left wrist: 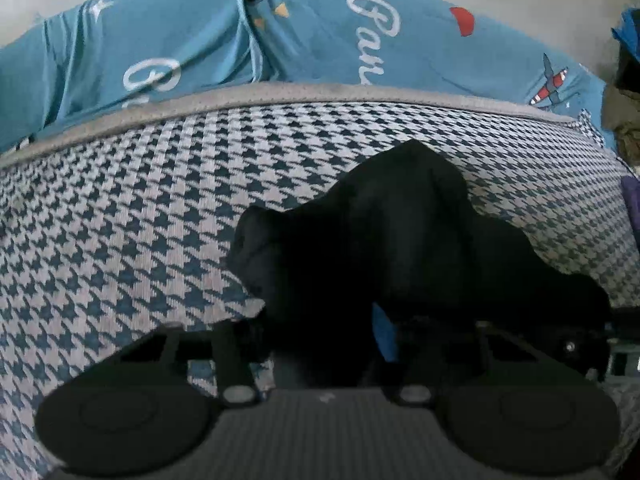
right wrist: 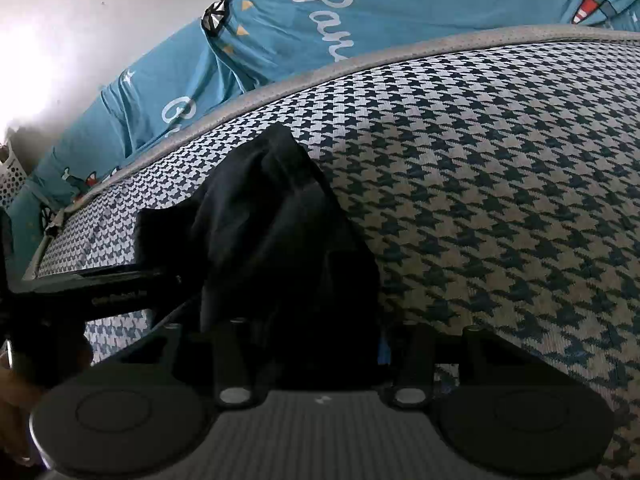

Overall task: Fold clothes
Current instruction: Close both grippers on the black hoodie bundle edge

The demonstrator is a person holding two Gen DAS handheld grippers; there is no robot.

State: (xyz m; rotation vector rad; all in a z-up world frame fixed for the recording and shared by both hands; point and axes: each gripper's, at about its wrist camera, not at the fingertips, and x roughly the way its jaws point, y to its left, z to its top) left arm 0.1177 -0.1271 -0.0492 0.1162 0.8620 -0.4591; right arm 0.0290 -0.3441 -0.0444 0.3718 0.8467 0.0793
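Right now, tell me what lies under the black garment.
The black garment rests on the houndstooth blanket, which shows all around it. Under the bunched cloth, the blanket is covered, so anything else beneath cannot be seen.

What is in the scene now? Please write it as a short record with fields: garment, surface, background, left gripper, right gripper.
garment: black garment, bunched up, not yet folded
surface: houndstooth blanket with a grey edge
background: blue sheet with white script and small planes
left gripper: left gripper, closed on the garment's near edge
right gripper: right gripper, closed on the same garment
other: white perforated basket at the far left of the right wrist view
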